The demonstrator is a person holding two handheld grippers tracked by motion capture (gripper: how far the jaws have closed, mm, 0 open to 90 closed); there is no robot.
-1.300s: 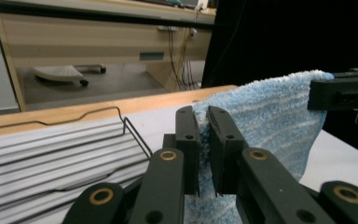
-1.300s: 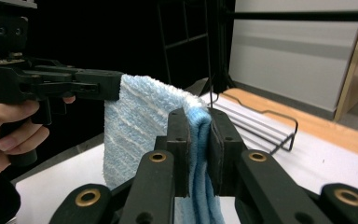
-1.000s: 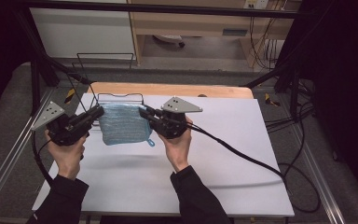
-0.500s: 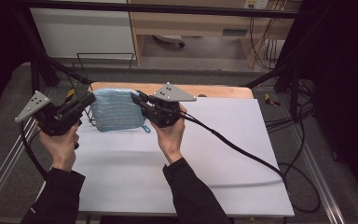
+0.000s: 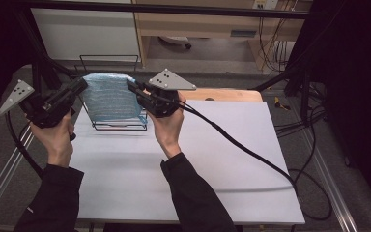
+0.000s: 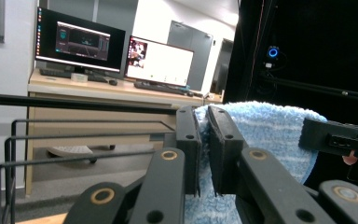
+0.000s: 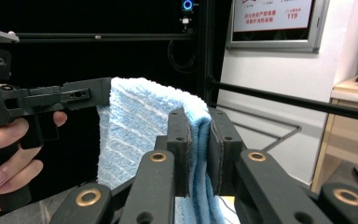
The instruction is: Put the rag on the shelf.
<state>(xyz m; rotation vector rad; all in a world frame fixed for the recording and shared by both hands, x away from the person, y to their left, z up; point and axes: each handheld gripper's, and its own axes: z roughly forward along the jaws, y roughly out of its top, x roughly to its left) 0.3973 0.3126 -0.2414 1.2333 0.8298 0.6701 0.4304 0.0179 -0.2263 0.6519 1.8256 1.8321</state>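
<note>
A light blue terry towel (image 5: 110, 96) hangs stretched between my two grippers above the far left of the table. My left gripper (image 5: 80, 86) is shut on its left top corner, and my right gripper (image 5: 131, 87) is shut on its right top corner. The left gripper view has the towel (image 6: 270, 130) pinched between my left gripper's (image 6: 204, 149) jaws, with the right gripper (image 6: 340, 137) farther off. In the right gripper view a fold of the towel (image 7: 135, 126) is squeezed in my right gripper (image 7: 199, 154), and the left gripper (image 7: 51, 100) holds the far corner.
A black wire rack (image 5: 121, 127) stands on the white table sheet (image 5: 198, 159) under and behind the towel. A wooden board (image 5: 222, 94) lies along the table's far edge. The right gripper's cable (image 5: 241, 145) trails across the table to the right.
Both hands have risen and moved toward the far edge with the towel. It now hangs upright over the wire rack instead of low over the sheet.
</note>
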